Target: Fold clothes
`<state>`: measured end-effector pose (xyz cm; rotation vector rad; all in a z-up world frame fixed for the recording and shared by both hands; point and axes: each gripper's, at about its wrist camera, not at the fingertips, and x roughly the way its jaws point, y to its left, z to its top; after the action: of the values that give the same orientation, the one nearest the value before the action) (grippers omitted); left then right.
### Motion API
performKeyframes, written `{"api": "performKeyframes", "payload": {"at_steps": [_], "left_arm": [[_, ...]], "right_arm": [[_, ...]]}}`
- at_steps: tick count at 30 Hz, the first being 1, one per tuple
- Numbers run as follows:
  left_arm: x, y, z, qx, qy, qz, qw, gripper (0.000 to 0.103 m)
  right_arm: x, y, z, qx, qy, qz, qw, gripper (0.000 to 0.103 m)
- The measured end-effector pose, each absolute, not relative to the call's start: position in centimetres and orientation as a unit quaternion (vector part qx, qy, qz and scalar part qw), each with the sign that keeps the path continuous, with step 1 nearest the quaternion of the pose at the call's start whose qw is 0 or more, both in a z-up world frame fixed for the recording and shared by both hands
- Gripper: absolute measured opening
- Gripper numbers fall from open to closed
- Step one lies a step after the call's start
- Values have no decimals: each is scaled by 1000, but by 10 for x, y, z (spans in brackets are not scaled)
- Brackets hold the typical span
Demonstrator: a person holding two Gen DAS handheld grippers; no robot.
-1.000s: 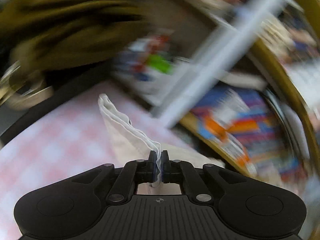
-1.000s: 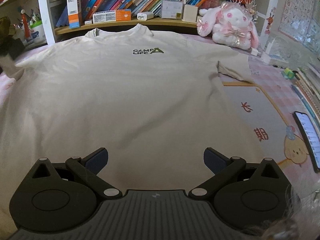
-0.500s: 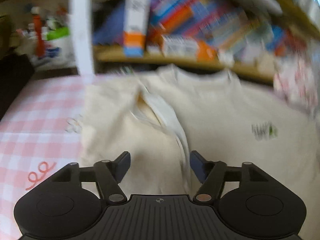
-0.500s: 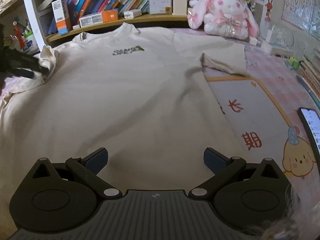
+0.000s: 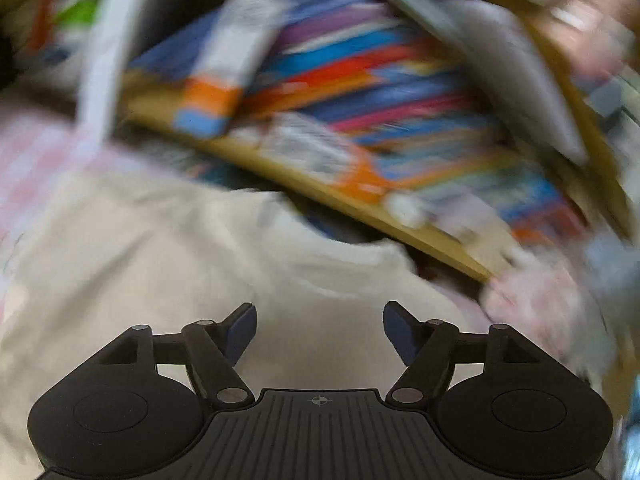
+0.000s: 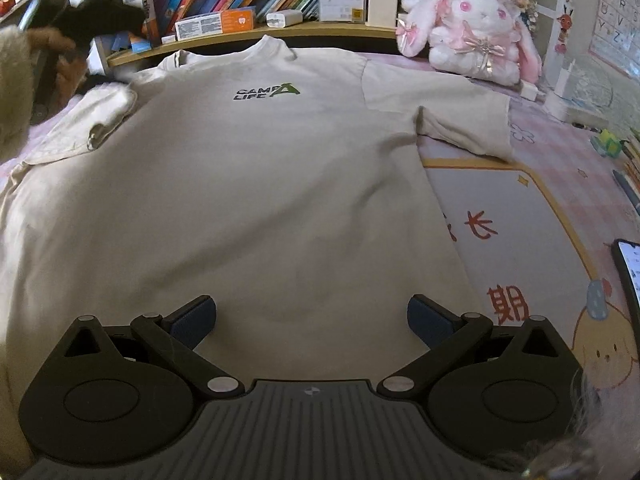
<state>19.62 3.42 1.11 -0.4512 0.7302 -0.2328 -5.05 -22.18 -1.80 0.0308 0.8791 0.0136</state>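
Shirt (image 6: 248,184) spread flat, logo up, before bookshelf (image 6: 280,32). Sleeve (image 6: 100,120), pinched a second ago, now released, laid folded onto shirt's left shoulder. Left gripper (image 5: 320,330) opening, nothing between. Right gripper (image 6: 312,316) spread wide over hem, empty. Right sleeve next, probably.

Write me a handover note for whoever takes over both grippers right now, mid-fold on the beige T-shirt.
Left gripper: jaws opening, nothing between them, above the shirt near its collar.
Right gripper: jaws open, empty, over the lower half of the T-shirt.
Shirt lies face up on the pink table, logo showing. The sleeve on the picture's left is folded in onto the body; the other sleeve is spread out.
Left to do: fold that sleeve, the sides, then the bottom up.
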Motion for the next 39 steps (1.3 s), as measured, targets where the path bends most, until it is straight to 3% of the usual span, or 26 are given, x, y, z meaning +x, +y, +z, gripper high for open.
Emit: {"api": "performKeyframes", "payload": {"at_steps": [6, 8, 9, 10, 18, 23, 26, 27, 28, 39], "left_arm": [[134, 96, 1, -183, 360, -15, 915, 69], [120, 124, -5, -177, 369, 37, 911, 62], [116, 136, -8, -176, 374, 56, 909, 50], [118, 147, -10, -179, 376, 66, 907, 45], [195, 202, -29, -234, 386, 72, 889, 45], [228, 206, -37, -216, 388, 41, 895, 41], [236, 203, -39, -203, 400, 12, 894, 22], [237, 203, -40, -200, 405, 6, 892, 3], [237, 203, -41, -197, 407, 1, 892, 1], [262, 213, -42, -132, 399, 33, 907, 0]], "right_arm": [[-47, -229, -17, 25, 420, 19, 907, 103], [-46, -232, -17, 28, 418, 22, 908, 103], [-45, -233, -17, 29, 417, 24, 908, 103], [-44, -233, -17, 29, 417, 25, 908, 103], [-44, -231, -16, 16, 428, 21, 903, 103], [-45, -230, -13, 15, 438, -12, 899, 103], [-47, -232, -14, 20, 441, -50, 896, 103], [-48, -232, -15, 25, 443, -62, 894, 103], [-49, -232, -15, 29, 444, -74, 892, 103], [-54, -222, -20, 48, 437, -117, 891, 103]]}}
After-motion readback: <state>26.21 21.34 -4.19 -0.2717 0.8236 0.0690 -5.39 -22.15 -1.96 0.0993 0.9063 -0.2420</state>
